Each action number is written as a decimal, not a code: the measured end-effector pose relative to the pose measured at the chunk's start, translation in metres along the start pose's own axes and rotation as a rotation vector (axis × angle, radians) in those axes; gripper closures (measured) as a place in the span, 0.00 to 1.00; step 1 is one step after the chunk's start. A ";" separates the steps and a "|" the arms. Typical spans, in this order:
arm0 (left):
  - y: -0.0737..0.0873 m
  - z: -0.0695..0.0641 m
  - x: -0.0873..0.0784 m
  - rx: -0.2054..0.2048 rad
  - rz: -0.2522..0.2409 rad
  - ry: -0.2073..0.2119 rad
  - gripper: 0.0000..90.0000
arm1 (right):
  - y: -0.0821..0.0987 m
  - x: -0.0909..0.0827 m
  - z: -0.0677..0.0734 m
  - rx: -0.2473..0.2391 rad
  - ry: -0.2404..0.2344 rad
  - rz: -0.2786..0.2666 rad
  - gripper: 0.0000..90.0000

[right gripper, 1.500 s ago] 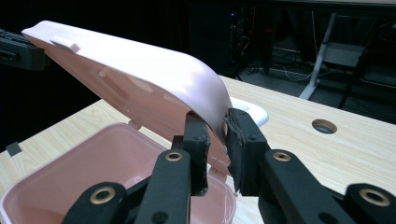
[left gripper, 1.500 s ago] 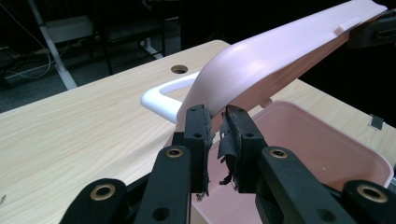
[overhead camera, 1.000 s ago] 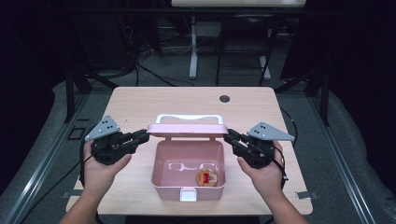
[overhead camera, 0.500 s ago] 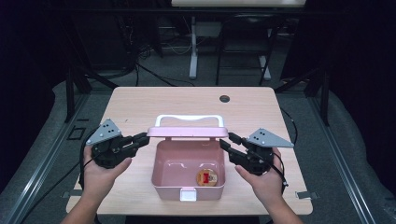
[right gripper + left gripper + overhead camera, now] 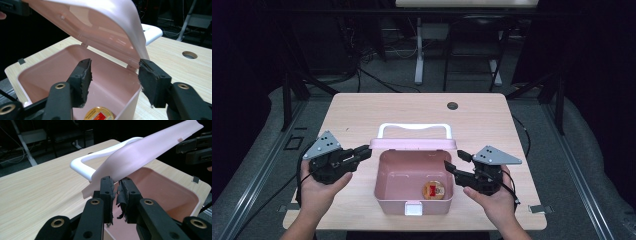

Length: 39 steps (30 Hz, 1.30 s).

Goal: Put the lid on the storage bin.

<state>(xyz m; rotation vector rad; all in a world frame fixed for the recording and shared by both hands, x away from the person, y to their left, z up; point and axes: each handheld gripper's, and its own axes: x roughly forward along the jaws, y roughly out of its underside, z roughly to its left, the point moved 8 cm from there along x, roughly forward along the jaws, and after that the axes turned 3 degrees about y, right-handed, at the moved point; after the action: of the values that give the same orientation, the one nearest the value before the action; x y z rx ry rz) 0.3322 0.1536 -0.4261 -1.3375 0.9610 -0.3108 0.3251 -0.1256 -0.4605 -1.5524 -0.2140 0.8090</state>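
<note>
- We see the pink box (image 5: 414, 185) near the front edge of the table (image 5: 362, 110), lid (image 5: 413, 144) raised upright at the back, white handle (image 5: 414, 129) behind it.
- Left gripper (image 5: 362, 152): jaws nearly together, pinching the lid's left corner; in the left gripper view (image 5: 116, 192) the pads clamp the lid's thin edge.
- Right gripper (image 5: 458, 161): jaws have just been opening, now spread apart, straddling the box's right wall with pads off it.
- Round tin (image 5: 433, 190) lies on the box floor, front right.
</note>
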 end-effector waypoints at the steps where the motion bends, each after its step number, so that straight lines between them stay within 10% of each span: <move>1: 0.000 0.000 0.000 0.000 0.001 0.000 0.89 | 0.001 0.000 -0.001 -0.001 0.000 0.003 0.45; 11: 0.001 0.000 0.000 -0.009 -0.008 0.003 0.89 | 0.010 -0.003 -0.002 0.068 -0.017 0.044 0.42; 22: 0.002 -0.002 0.000 -0.017 -0.016 0.003 0.89 | 0.011 -0.004 0.001 0.040 -0.019 0.037 0.30; 39: 0.013 -0.010 -0.006 -0.003 0.001 0.011 0.89 | 0.015 -0.013 0.008 -0.001 -0.023 0.033 0.46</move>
<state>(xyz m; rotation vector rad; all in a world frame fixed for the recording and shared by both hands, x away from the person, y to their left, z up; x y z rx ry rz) 0.3168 0.1546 -0.4349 -1.3393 0.9715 -0.3162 0.3055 -0.1293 -0.4690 -1.5514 -0.2054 0.8528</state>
